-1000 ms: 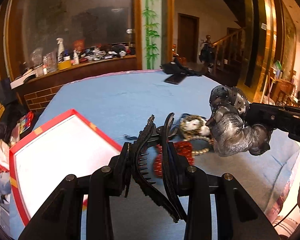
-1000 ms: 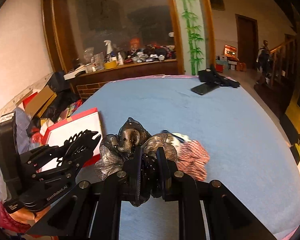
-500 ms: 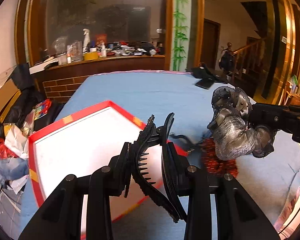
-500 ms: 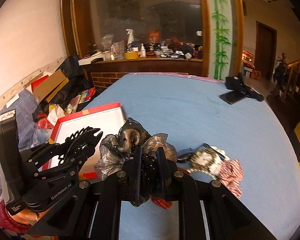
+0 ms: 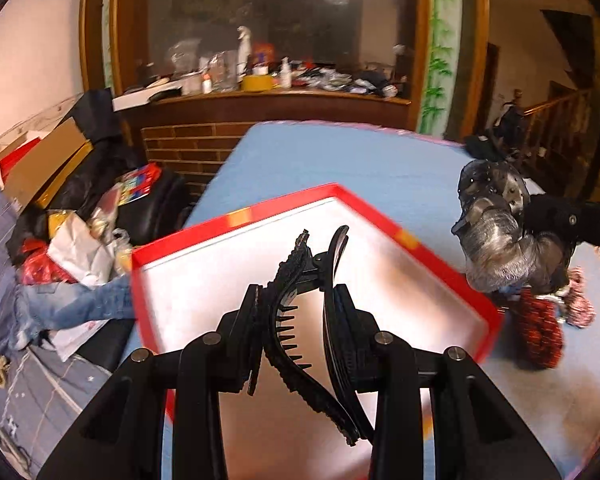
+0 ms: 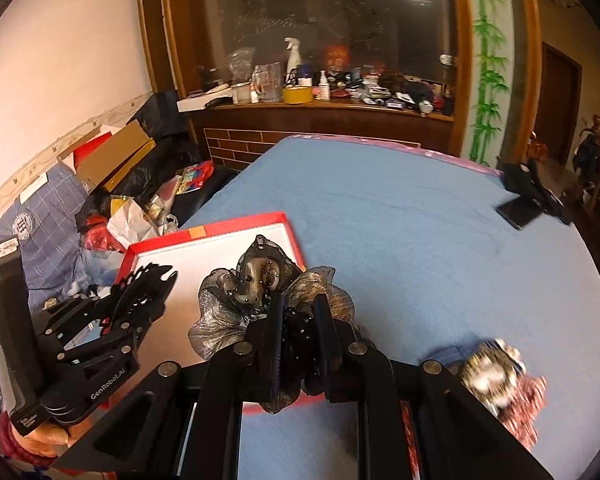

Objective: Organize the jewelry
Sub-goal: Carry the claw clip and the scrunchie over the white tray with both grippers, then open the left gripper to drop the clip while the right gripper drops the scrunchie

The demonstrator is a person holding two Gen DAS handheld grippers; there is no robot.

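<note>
Left wrist view: both grippers loaded, hovering over the red-rimmed tray.

Left gripper pinches a black toothed hair claw clip by its 2 handle wings, so the claw stands sprung open, above the white floor of the red-rimmed tray. Right gripper, pressed nearly together, clamps the black centre of a silver-grey organza hair bow, leaving the ruffles free; bow hangs over the tray's near right corner. Remaining pile stays on the blue tablecloth just right of the tray: red beaded piece, pearl-edged brooch. Likely both pieces go into the tray next. Tray looks empty; background blurred.
</note>
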